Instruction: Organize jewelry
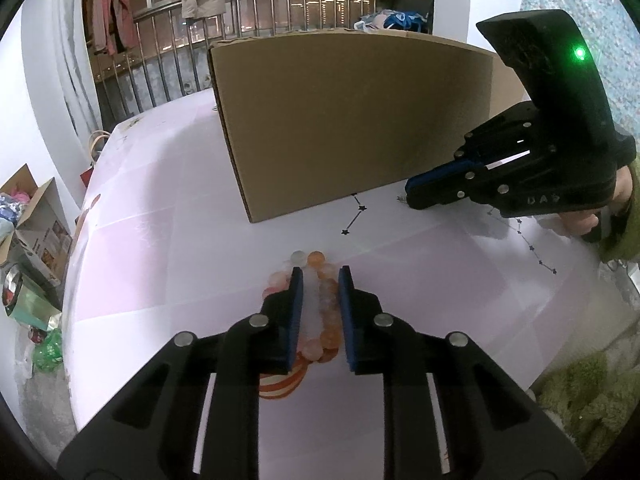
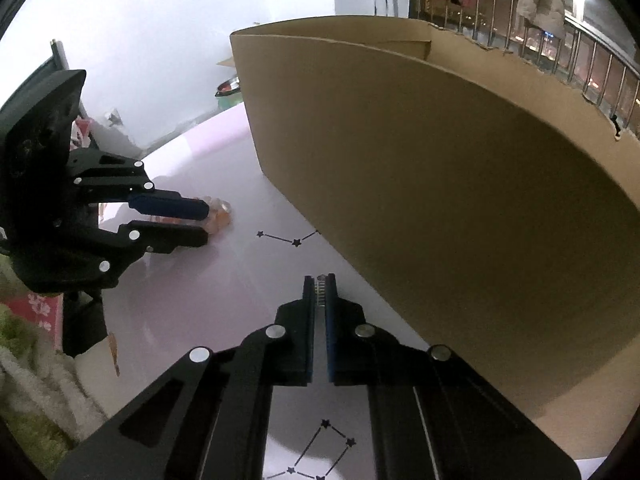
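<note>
one cardboard box (image 1: 340,120) is seen, open-topped, on the pink tablecloth (image 1: 160,280); all places taken from it. two grippers counted. just in front of the box's near wall, the right gripper (image 2: 320,280) is shut on one small silvery chain piece (image 2: 320,292), axis running along the fingers. further out towards its left corner, one bead bracelet (image 1: 324,312) lies lengthwise btwn the fingers of the left gripper (image 1: 320,276), jaws narrow, prob. pressing but not certain. right is judged nearer the box.
</note>
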`<state>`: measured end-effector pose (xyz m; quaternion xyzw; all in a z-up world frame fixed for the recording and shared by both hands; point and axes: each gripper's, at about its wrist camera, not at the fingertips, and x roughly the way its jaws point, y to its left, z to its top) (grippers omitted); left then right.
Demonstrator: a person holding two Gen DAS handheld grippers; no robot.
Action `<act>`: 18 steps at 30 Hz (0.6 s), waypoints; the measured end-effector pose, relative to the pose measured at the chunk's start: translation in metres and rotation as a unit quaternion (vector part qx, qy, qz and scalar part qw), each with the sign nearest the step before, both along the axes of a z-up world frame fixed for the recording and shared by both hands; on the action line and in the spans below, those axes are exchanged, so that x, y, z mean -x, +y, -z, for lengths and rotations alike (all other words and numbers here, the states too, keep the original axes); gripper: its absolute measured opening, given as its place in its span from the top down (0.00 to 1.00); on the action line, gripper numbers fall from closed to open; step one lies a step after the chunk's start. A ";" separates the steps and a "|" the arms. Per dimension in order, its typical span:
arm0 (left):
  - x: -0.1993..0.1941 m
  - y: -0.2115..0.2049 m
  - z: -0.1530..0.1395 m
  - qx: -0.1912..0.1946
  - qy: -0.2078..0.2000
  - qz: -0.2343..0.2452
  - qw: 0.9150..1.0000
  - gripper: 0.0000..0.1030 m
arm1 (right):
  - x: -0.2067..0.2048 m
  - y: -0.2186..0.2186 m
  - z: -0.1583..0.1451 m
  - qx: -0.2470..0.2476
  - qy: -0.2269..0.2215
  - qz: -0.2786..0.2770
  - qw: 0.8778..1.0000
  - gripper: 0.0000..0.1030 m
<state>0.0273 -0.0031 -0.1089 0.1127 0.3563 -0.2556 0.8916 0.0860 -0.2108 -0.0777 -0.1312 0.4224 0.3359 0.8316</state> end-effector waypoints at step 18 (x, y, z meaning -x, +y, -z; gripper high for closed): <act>0.004 -0.038 0.001 0.002 0.002 0.062 0.998 0.86 | 0.065 -0.097 -0.007 -0.005 0.020 0.103 0.994 0.95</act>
